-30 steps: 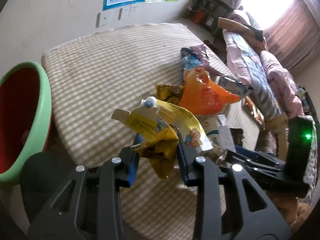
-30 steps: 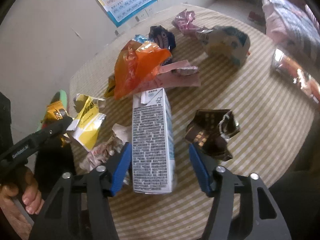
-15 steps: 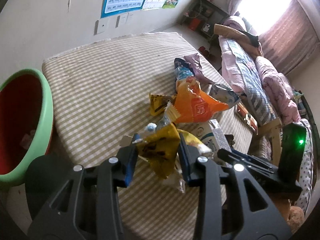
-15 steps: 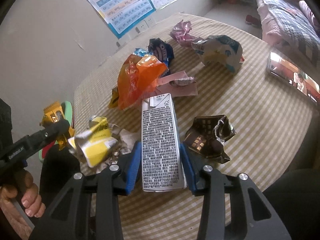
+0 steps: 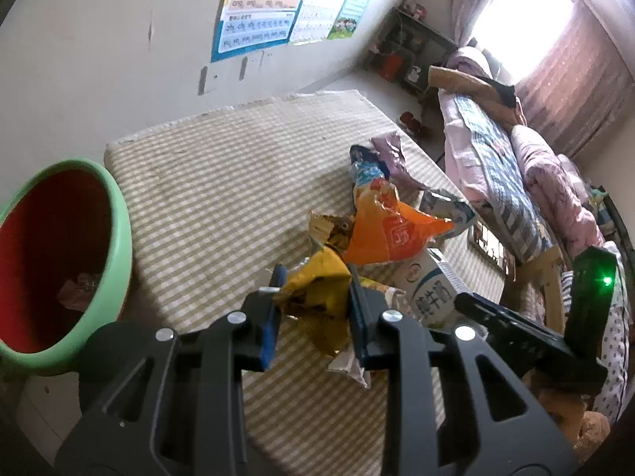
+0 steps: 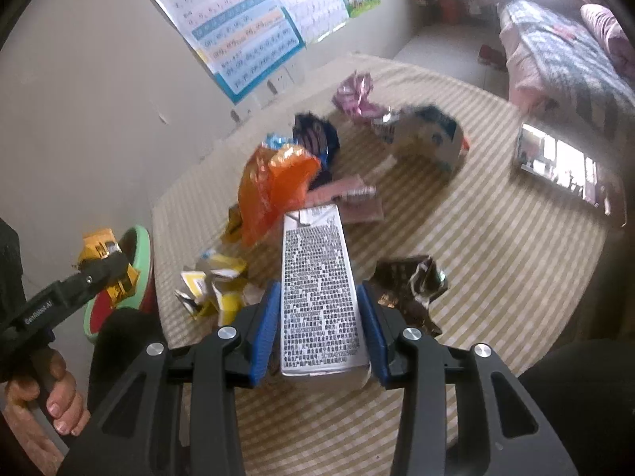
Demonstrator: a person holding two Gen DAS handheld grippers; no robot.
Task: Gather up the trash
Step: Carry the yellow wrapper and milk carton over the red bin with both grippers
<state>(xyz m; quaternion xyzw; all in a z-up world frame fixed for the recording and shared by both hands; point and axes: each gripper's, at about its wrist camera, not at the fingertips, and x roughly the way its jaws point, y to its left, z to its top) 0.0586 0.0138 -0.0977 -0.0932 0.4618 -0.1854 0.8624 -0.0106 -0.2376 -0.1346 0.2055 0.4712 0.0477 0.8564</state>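
My left gripper point(image 5: 315, 301) is shut on a crumpled yellow wrapper point(image 5: 317, 297) and holds it above the table, right of the bin point(image 5: 115, 214), a green-rimmed red one. It also shows in the right wrist view point(image 6: 105, 265) beside the bin point(image 6: 141, 250). My right gripper point(image 6: 319, 317) is shut on a white milk carton point(image 6: 317, 293) with black print, lifted off the checked tablecloth point(image 6: 496, 238). An orange bag point(image 6: 274, 190), a yellow carton point(image 6: 216, 285) and a dark brown wrapper point(image 6: 408, 289) lie on the table.
Further back lie a pink wrapper point(image 6: 355, 93), a dark blue packet point(image 6: 315, 139) and a white-blue bag point(image 6: 426, 139). A phone point(image 6: 559, 166) lies at the right edge. A bed point(image 5: 516, 166) stands beyond the table. The wall with posters point(image 5: 258, 8) is behind.
My left gripper lifted the yellow wrapper away from the yellow carton and moved toward the bin. My right gripper closed on the milk carton and raised it.
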